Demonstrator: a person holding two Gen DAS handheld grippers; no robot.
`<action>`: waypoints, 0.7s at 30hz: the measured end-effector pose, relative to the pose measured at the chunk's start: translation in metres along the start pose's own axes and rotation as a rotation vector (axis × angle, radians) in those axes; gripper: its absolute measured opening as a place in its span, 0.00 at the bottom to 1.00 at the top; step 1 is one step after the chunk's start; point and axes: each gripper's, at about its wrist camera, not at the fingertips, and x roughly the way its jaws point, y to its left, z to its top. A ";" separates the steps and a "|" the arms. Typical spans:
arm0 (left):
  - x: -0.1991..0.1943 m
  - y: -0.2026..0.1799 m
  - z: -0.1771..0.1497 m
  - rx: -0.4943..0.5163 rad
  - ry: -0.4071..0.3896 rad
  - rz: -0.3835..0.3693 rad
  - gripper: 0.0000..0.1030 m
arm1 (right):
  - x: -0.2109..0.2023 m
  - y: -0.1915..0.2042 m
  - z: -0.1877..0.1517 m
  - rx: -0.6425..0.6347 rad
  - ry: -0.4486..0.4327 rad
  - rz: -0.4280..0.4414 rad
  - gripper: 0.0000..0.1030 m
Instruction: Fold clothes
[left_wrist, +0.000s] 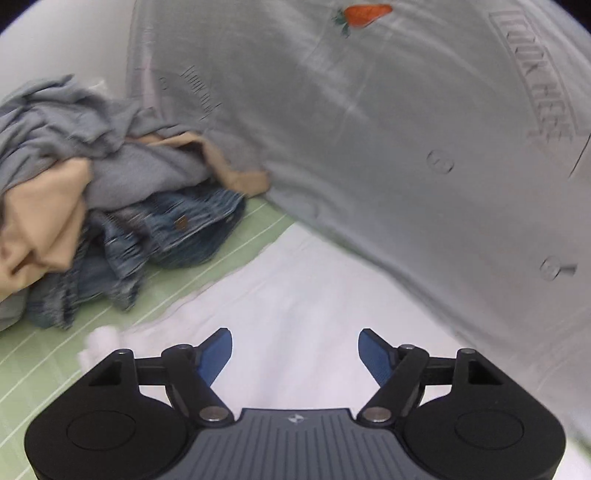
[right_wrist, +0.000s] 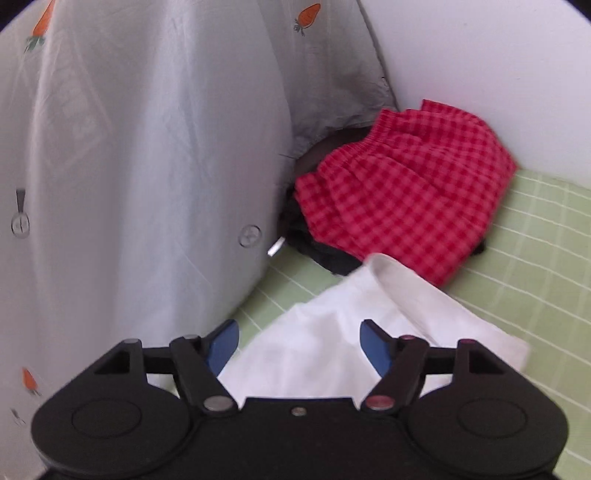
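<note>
A white garment (left_wrist: 295, 295) lies flat on the green striped sheet (left_wrist: 44, 369) just ahead of both grippers, and the left gripper (left_wrist: 295, 350) and right gripper (right_wrist: 299, 343) each hang over it with jaws spread and nothing between them. A grey cloth printed with carrots (left_wrist: 369, 129) hangs like a curtain beyond it, closing off the far side in both views. To the far left sits a heap of grey, tan and denim clothes (left_wrist: 110, 184), and to the far right a red checked garment (right_wrist: 399, 192) lies on something dark (right_wrist: 317, 251) beside the white wall (right_wrist: 480, 74).
</note>
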 end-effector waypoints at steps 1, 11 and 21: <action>-0.002 0.014 -0.014 -0.015 0.030 0.026 0.74 | -0.011 -0.007 -0.011 -0.016 0.005 -0.031 0.71; -0.008 0.083 -0.077 -0.304 0.162 0.034 0.80 | -0.049 -0.048 -0.093 0.274 0.176 -0.013 0.83; -0.005 0.055 -0.072 -0.194 0.131 0.096 0.22 | -0.013 -0.015 -0.110 0.327 0.261 0.024 0.93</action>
